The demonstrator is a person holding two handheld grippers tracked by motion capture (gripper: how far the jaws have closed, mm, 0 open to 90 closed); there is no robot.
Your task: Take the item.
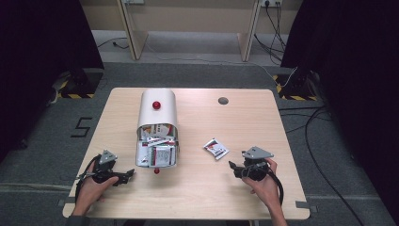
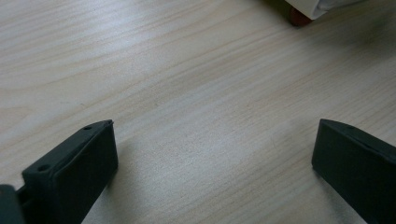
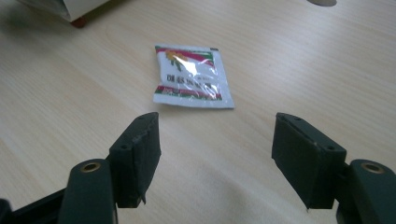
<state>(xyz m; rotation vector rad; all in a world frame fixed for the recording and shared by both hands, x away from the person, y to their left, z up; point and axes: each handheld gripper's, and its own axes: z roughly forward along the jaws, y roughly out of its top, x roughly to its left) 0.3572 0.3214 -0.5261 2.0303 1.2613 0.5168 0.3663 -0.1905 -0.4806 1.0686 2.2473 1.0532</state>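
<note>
Two black jaws of the right gripper (image 3: 217, 158) stand wide apart with nothing between them. One small packet (image 3: 193, 77) lies flat on the table (image 3: 303, 60) just ahead. Left gripper (image 2: 212, 163) is wide open too, empty, near the white box (image 1: 157, 127) of packets.

Your box (image 1: 157, 113) lies left of centre on the table (image 1: 244, 188), packets (image 1: 157, 153) inside; one sachet (image 1: 216, 149) lies to its right.

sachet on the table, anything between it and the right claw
Nothing: in the right gripper view only bare wooden table lies between the open right claw and the sachet.
</note>
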